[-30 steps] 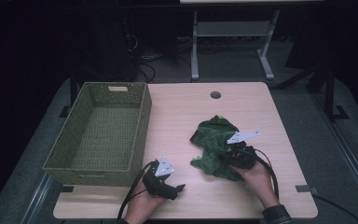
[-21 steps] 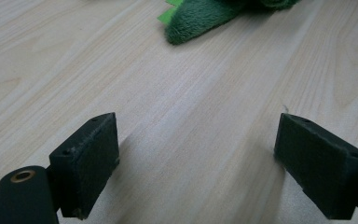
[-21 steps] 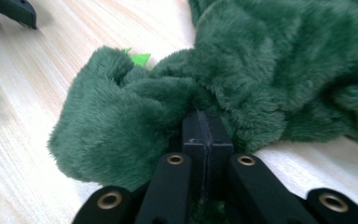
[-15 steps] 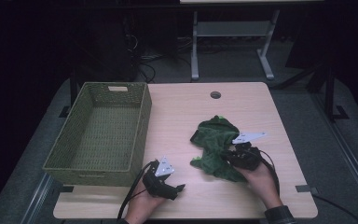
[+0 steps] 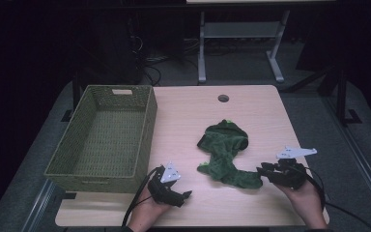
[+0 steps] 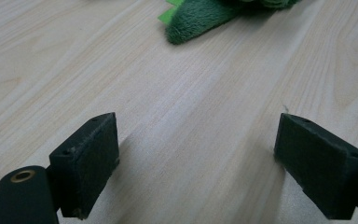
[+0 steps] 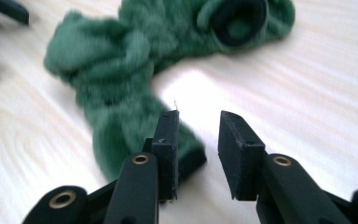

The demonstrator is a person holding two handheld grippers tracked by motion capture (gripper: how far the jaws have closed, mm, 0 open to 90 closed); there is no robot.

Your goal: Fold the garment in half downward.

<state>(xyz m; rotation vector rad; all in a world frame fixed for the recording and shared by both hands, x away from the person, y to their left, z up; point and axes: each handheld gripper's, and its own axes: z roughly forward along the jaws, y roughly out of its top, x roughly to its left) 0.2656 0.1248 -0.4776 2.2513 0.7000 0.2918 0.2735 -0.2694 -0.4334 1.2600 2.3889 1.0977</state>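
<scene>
Cloth (image 5: 228, 154) lies bunched mid-table right of the empty basket (image 5: 147, 140); right gripper (image 7: 198, 135), jaws narrowly apart at its near end, looks between grips, left gripper (image 6: 200, 158) wide and idle, so next: regrip cloth.

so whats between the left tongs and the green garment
Only bare wooden table: in the left gripper view nothing lies between the open left tongs and the green fleece garment.

Dark green fuzzy garment (image 5: 226, 153) (bright green trim), olive woven basket (image 5: 107, 137), pale wood-grain table (image 5: 251, 108) — black jaws.
</scene>
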